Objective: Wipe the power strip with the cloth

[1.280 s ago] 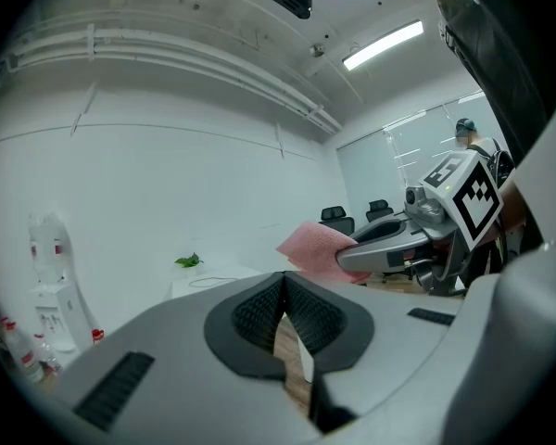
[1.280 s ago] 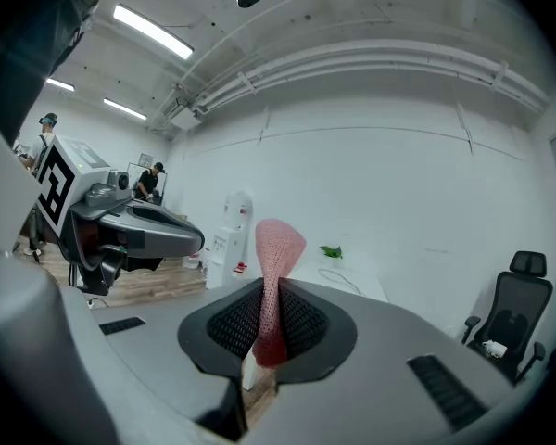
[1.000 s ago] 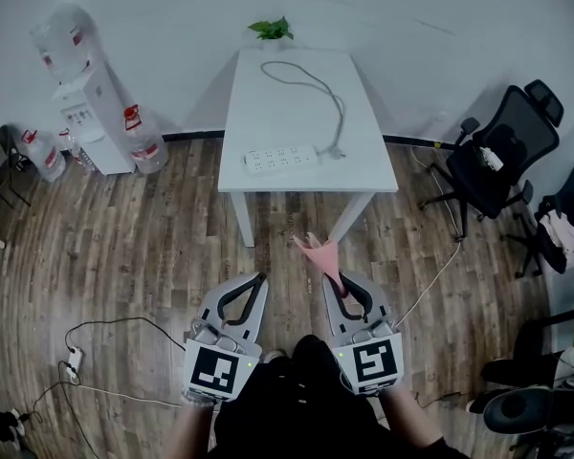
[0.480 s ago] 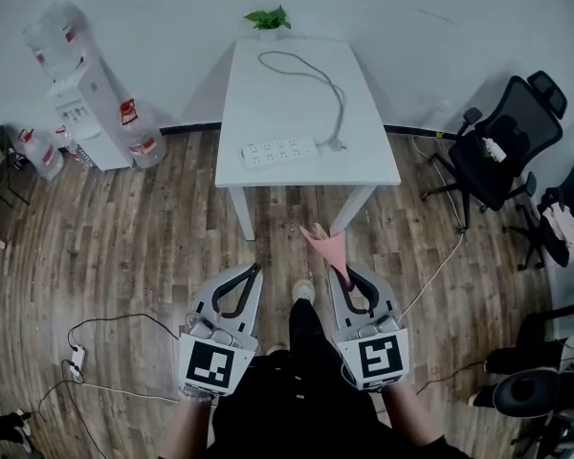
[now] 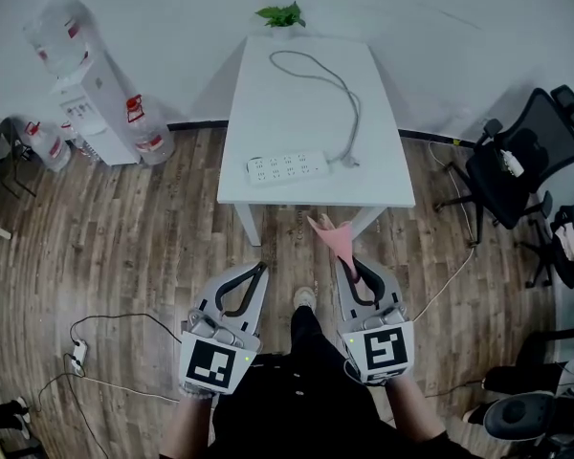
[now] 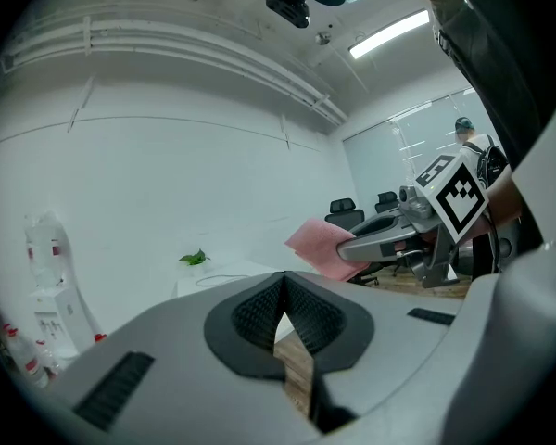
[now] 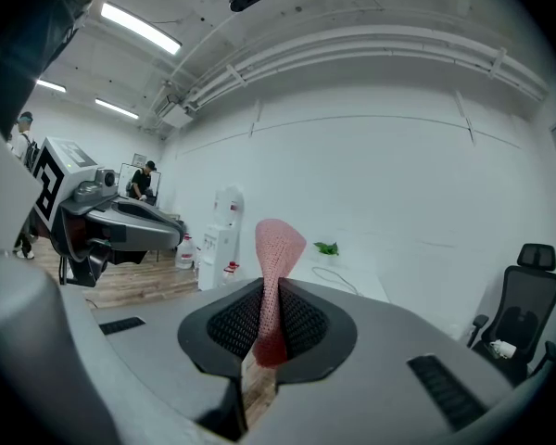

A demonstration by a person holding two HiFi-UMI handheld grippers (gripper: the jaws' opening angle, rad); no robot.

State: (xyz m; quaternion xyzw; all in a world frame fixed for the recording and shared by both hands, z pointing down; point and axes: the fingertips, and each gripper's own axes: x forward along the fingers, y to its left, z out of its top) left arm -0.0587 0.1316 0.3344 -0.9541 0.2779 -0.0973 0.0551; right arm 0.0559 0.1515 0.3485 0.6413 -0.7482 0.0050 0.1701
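Note:
A white power strip (image 5: 287, 167) lies near the front edge of a white table (image 5: 383, 175), its grey cable (image 5: 340, 89) curling toward the back. My right gripper (image 5: 345, 259) is shut on a pink cloth (image 5: 334, 239), which sticks out past the jaw tips, just short of the table's front edge. The same cloth (image 7: 274, 267) stands up between the closed jaws in the right gripper view. My left gripper (image 5: 258, 273) is shut with nothing in it, held over the floor beside the right one. In the left gripper view the jaws (image 6: 283, 297) meet.
A small green plant (image 5: 281, 14) sits at the table's back edge. A water dispenser (image 5: 81, 89) with bottles stands at the left, black office chairs (image 5: 517, 165) at the right. Cables and a plug block (image 5: 77, 357) lie on the wooden floor at the lower left.
The table and power strip have come closer and lower in the head view. Both grippers kept their state, the pink cloth still held in the right.

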